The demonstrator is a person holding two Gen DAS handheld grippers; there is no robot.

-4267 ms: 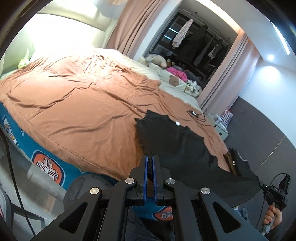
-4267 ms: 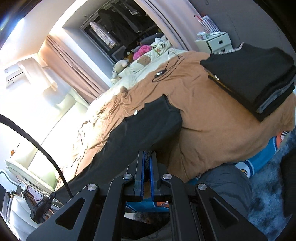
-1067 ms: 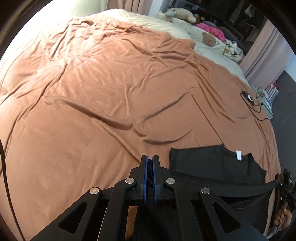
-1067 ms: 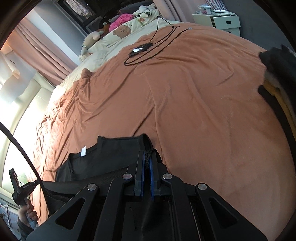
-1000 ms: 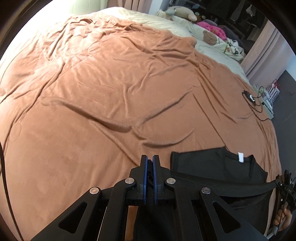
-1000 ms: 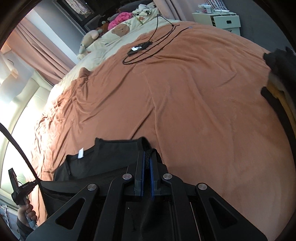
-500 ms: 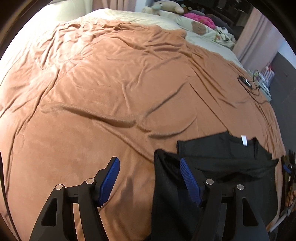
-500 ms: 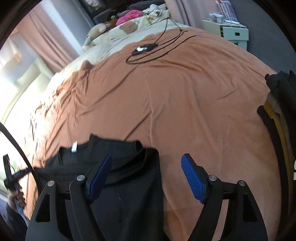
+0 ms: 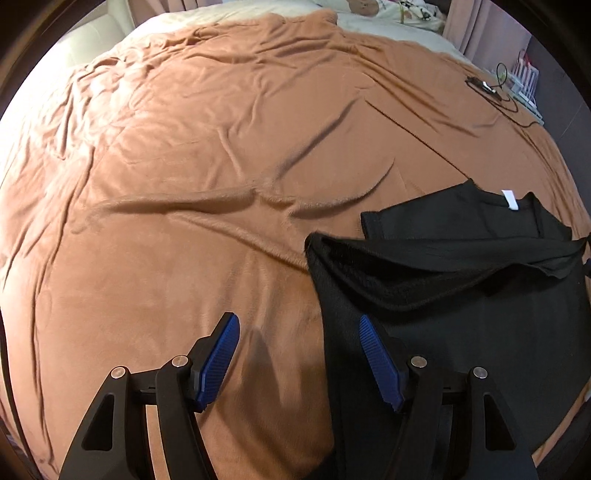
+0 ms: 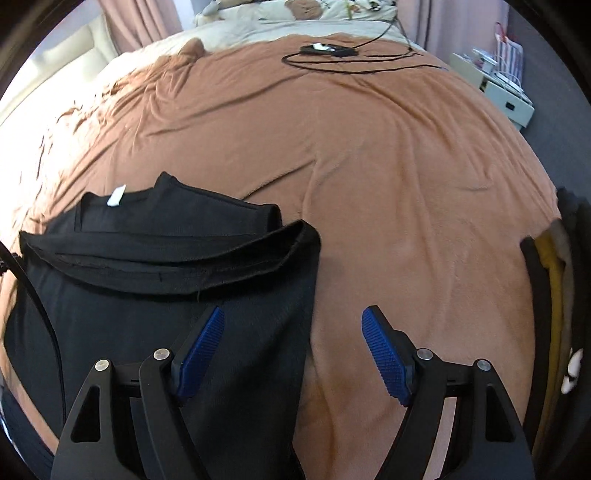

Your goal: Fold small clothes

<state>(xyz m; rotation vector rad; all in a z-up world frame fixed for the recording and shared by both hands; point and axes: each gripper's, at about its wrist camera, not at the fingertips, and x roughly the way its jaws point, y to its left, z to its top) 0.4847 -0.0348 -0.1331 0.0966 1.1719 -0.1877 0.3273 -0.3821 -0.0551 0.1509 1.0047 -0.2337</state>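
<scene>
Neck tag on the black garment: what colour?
White neck tag on the black garment; clearest in the right wrist view.

We see a wide bed (image 9: 207, 155) w/ a rumpled rust-brown blanket (image 10: 388, 155); cream bedding (image 10: 295, 27) at the far end. Pink curtains (image 10: 140, 22) behind, cream padded headboard (image 9: 99, 40) at left, bright light there. White nightstand (image 10: 506, 99) & dark grey wall (image 10: 546, 44) on the right.
</scene>
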